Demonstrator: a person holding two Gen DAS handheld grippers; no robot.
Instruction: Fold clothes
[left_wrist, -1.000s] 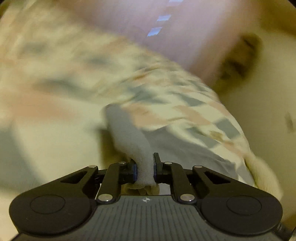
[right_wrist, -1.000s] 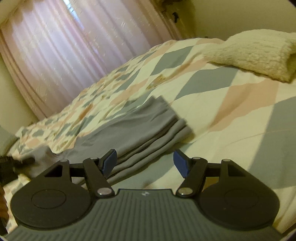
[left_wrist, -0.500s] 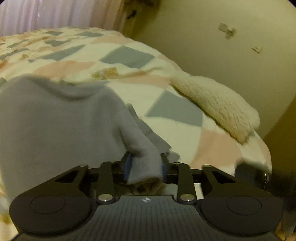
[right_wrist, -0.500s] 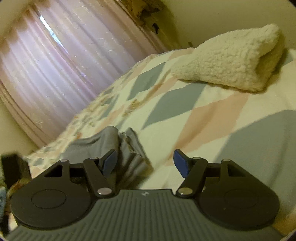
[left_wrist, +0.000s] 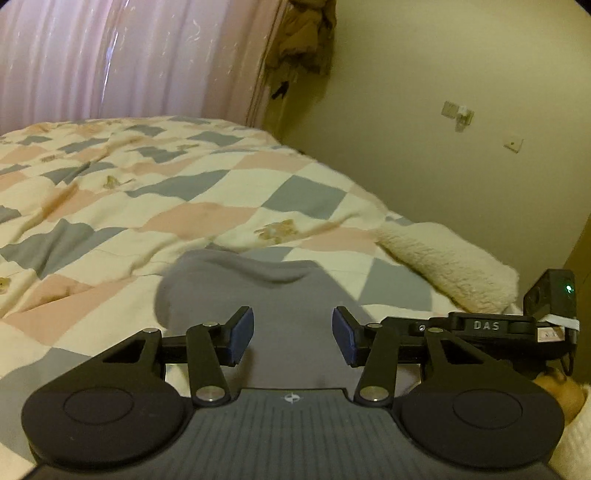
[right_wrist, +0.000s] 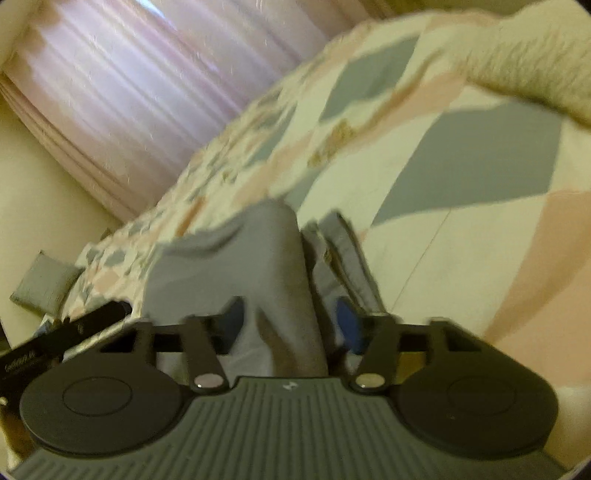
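Observation:
A grey garment (left_wrist: 258, 295) lies bunched on the patchwork quilt (left_wrist: 221, 214) straight ahead in the left wrist view. My left gripper (left_wrist: 291, 336) is open just above its near end, and the blue pads (left_wrist: 242, 334) touch nothing. In the blurred right wrist view a raised fold of the grey garment (right_wrist: 280, 258) stands between the jaws of my right gripper (right_wrist: 290, 321). Those jaws are closing, and a dark gap still shows beside the right pad (right_wrist: 347, 325). More grey layers lie to the right of the fold.
A rolled cream fleece blanket (left_wrist: 450, 266) lies on the bed's right side by the wall. The right tool's camera block (left_wrist: 550, 295) sits close beside my left gripper. Pink curtains (left_wrist: 129, 55) hang behind the bed. A grey cushion (right_wrist: 44, 284) lies beyond the bed's far left.
My left gripper has let go of the grey fold it pinched and now stands open. My right gripper has swung onto the garment, and its jaws have narrowed around a fold.

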